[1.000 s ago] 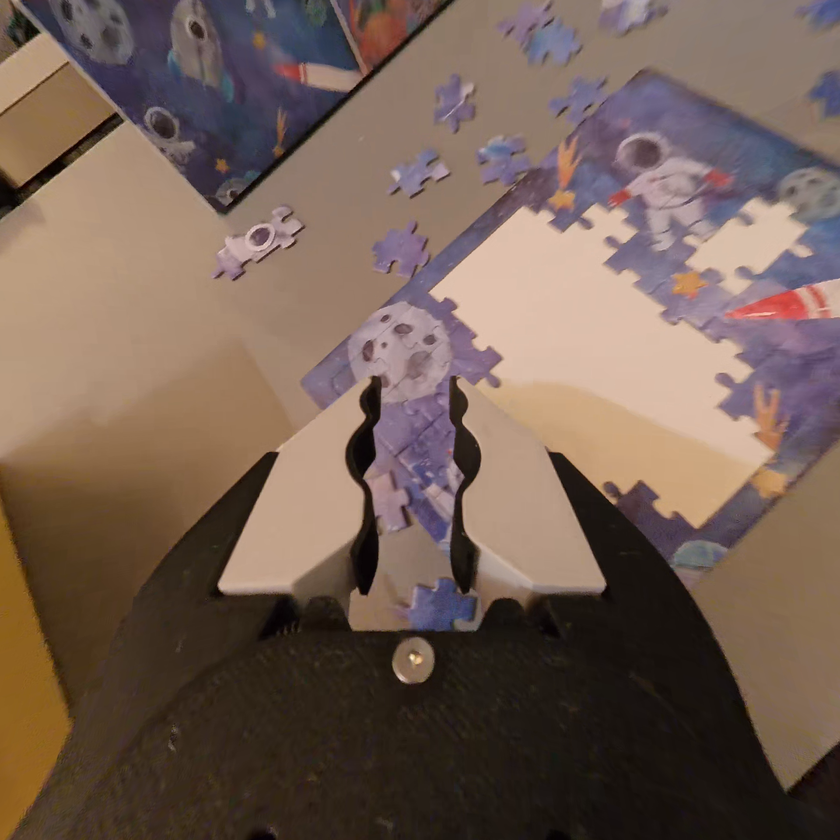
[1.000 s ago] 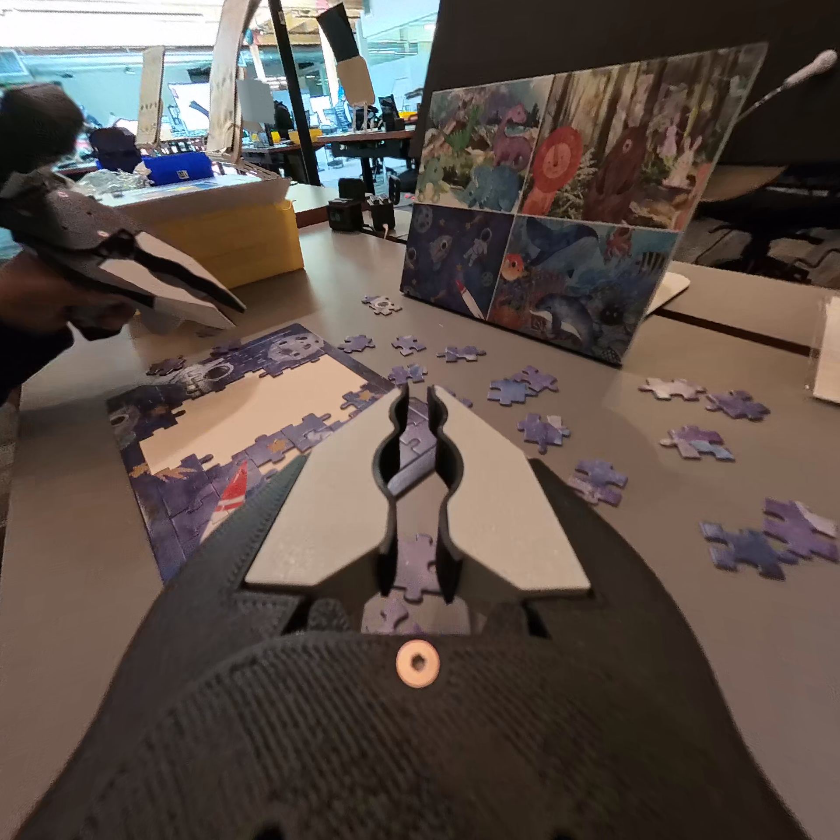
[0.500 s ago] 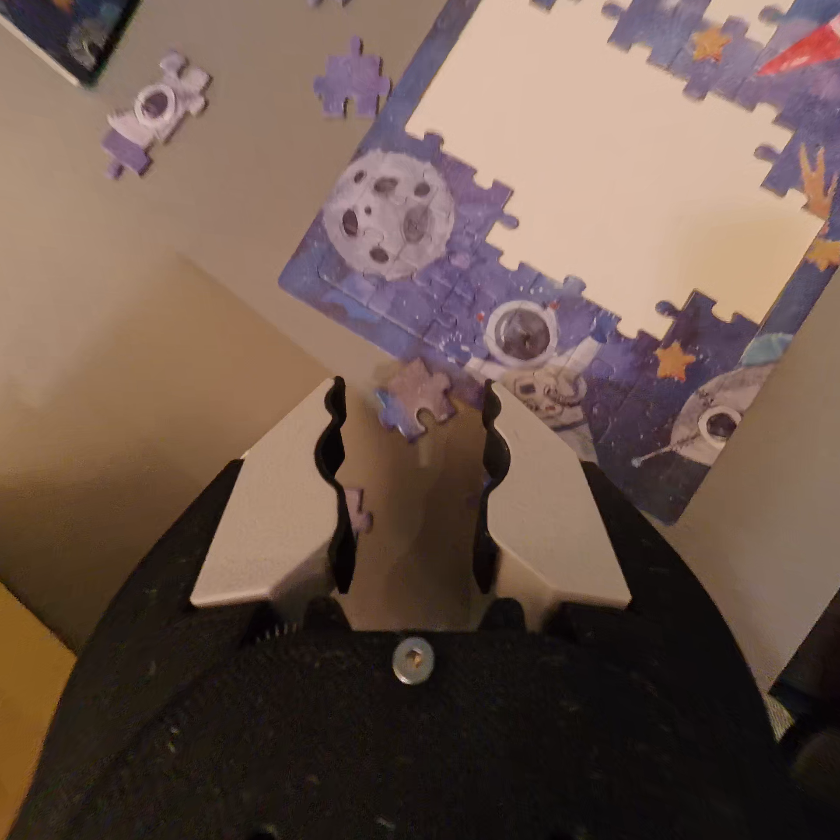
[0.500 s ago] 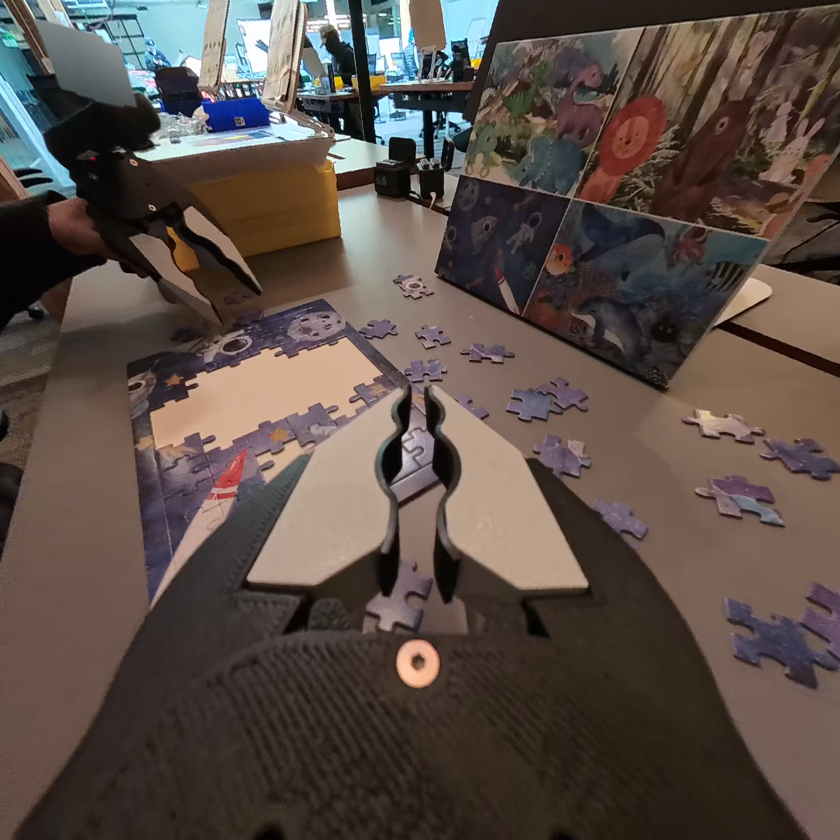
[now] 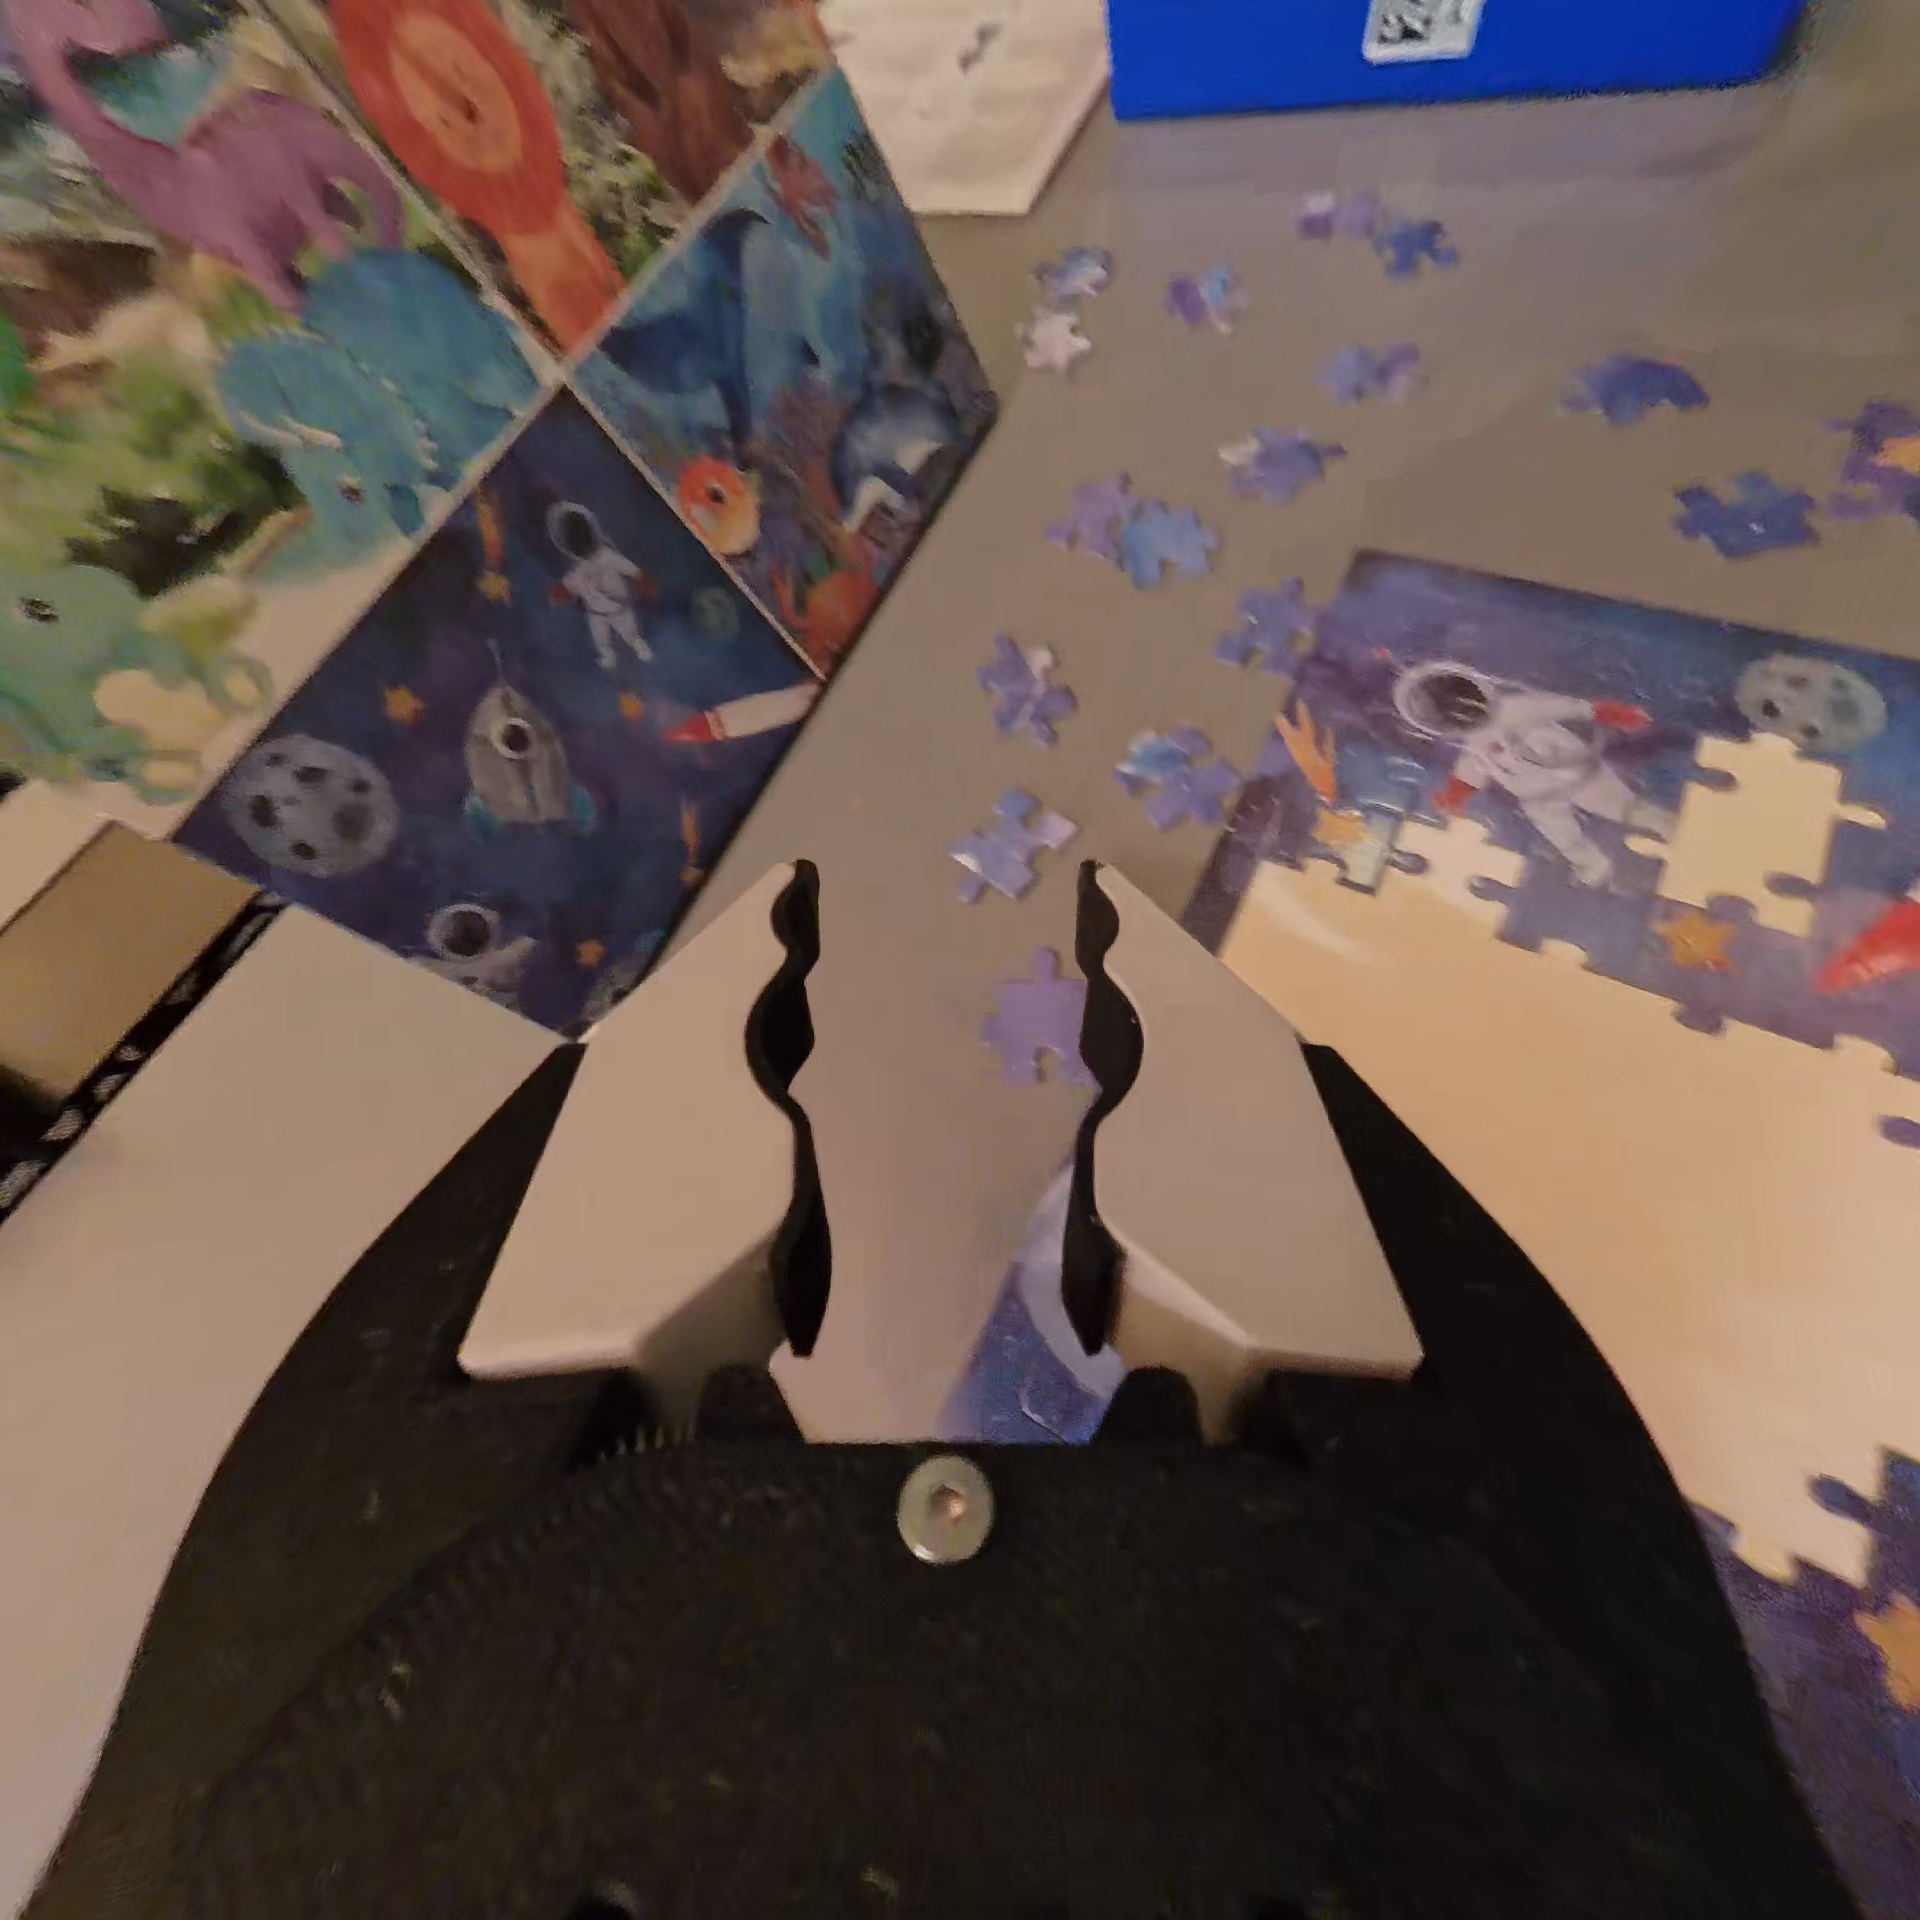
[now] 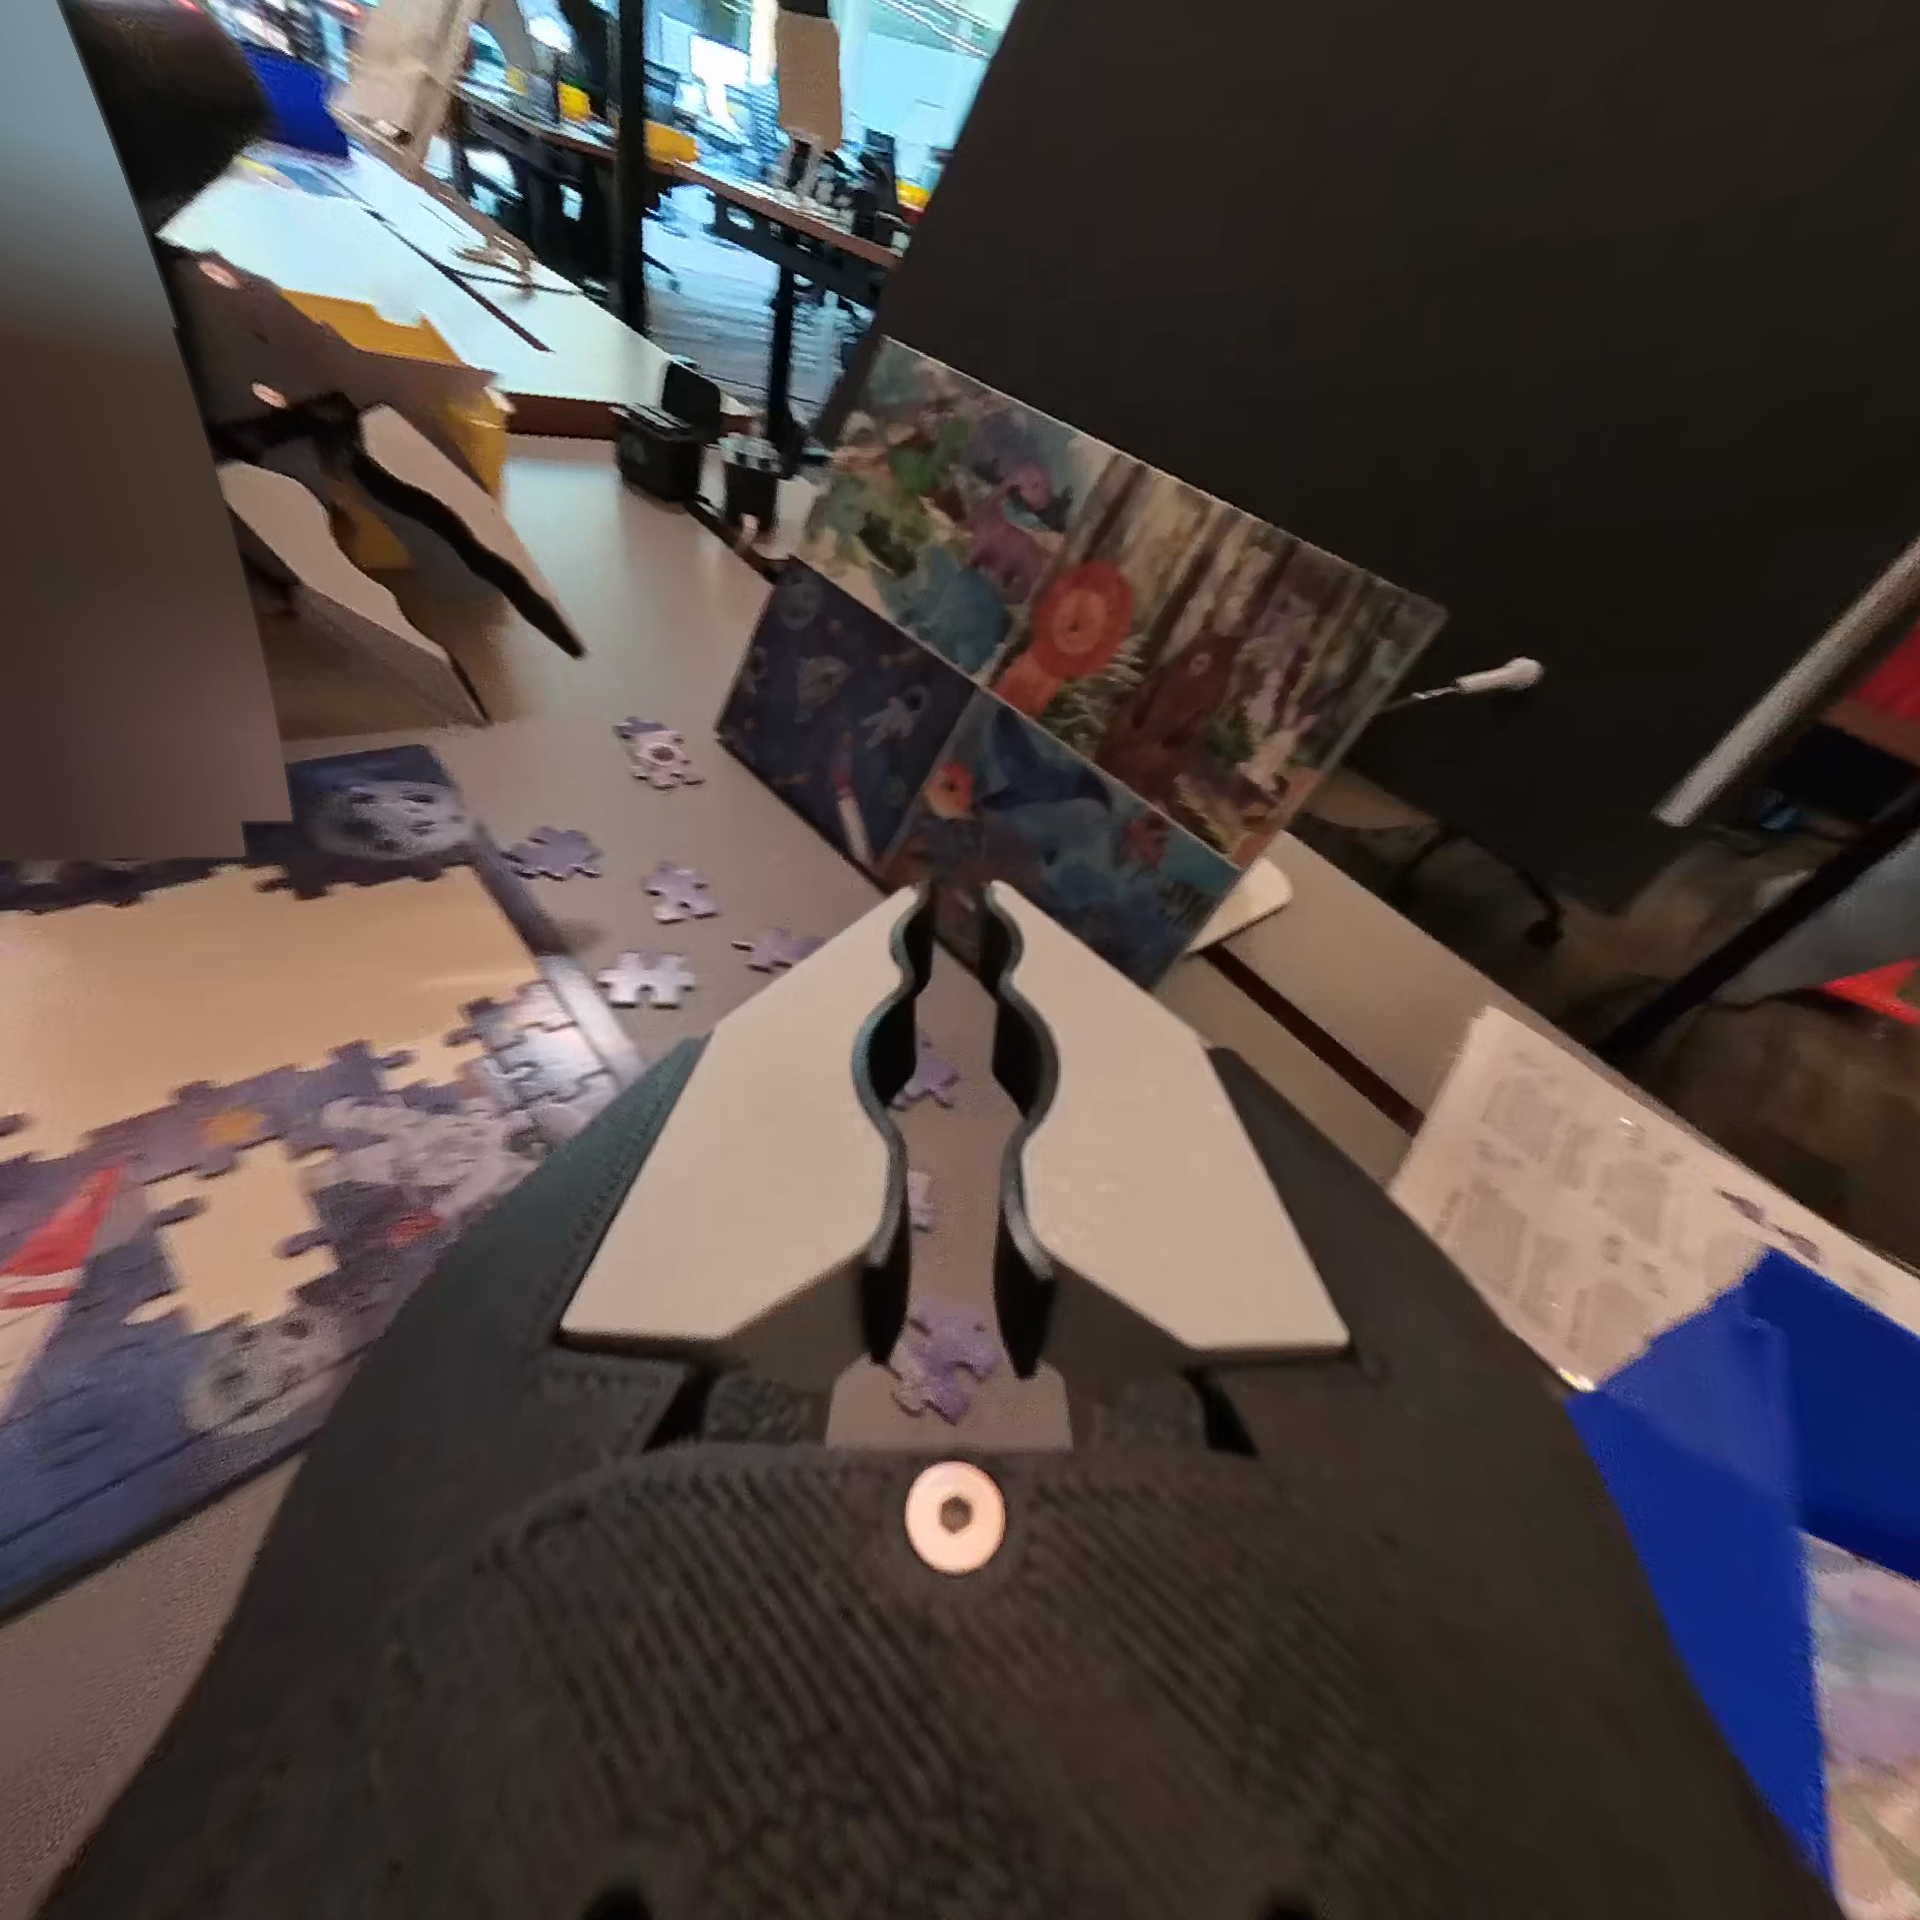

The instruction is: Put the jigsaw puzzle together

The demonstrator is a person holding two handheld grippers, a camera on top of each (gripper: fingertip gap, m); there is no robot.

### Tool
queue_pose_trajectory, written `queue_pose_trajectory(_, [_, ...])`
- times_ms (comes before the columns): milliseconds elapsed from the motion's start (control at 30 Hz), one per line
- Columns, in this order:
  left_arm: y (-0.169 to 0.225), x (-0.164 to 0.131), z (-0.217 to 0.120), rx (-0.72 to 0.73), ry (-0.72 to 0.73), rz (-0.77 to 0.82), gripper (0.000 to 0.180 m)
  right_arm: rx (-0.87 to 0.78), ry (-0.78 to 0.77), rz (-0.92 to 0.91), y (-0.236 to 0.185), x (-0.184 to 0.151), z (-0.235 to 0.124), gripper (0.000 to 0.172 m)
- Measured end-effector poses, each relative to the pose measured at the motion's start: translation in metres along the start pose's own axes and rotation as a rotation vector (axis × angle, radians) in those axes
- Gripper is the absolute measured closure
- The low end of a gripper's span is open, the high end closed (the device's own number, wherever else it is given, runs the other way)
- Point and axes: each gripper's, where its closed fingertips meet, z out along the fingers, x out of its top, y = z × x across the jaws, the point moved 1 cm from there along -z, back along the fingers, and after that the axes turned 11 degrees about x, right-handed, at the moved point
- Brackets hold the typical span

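The left gripper is spread wide with nothing in it. It hangs over a bare strip of the grey surface. 1 loose purple puzzle piece lies flat just beside its right finger, but no pad presses on it.

The right gripper is almost pressed together, with only a thin slit between its fingers and nothing in the slit. It points at the low corner of the picture board.

The half-done space puzzle lies flat to the right of the left gripper, its middle still white. More loose pieces are spread between the puzzle and the picture board, which stands leaning back.

A blue box has a small square code label. A printed sheet lies by the right edge; its words are too small to read.
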Motion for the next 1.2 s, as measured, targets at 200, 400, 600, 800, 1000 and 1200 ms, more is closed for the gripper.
queue_pose_trajectory(200, [-0.036,-0.034,-0.011,0.102,0.034,-0.110,0.167,-0.004,0.015,0.180,0.015,-0.058,-0.002,0.167])
queue_pose_trajectory(400, [-0.058,-0.077,-0.006,0.153,-0.090,-0.151,0.180,-0.050,-0.089,0.232,0.036,-0.099,-0.008,0.172])
queue_pose_trajectory(600, [-0.068,-0.082,-0.005,0.214,-0.107,-0.177,0.180,-0.052,-0.129,0.266,0.039,-0.114,-0.006,0.172])
queue_pose_trajectory(800, [-0.071,-0.076,-0.009,0.219,-0.071,-0.233,0.179,-0.054,-0.158,0.309,0.045,-0.131,-0.005,0.172])
queue_pose_trajectory(1000, [-0.075,-0.077,-0.009,0.229,-0.064,-0.248,0.178,-0.095,-0.109,0.307,0.054,-0.120,-0.016,0.171])
queue_pose_trajectory(1200, [-0.077,-0.077,-0.009,0.233,-0.046,-0.266,0.178,-0.165,-0.090,0.266,0.063,-0.113,-0.029,0.170])
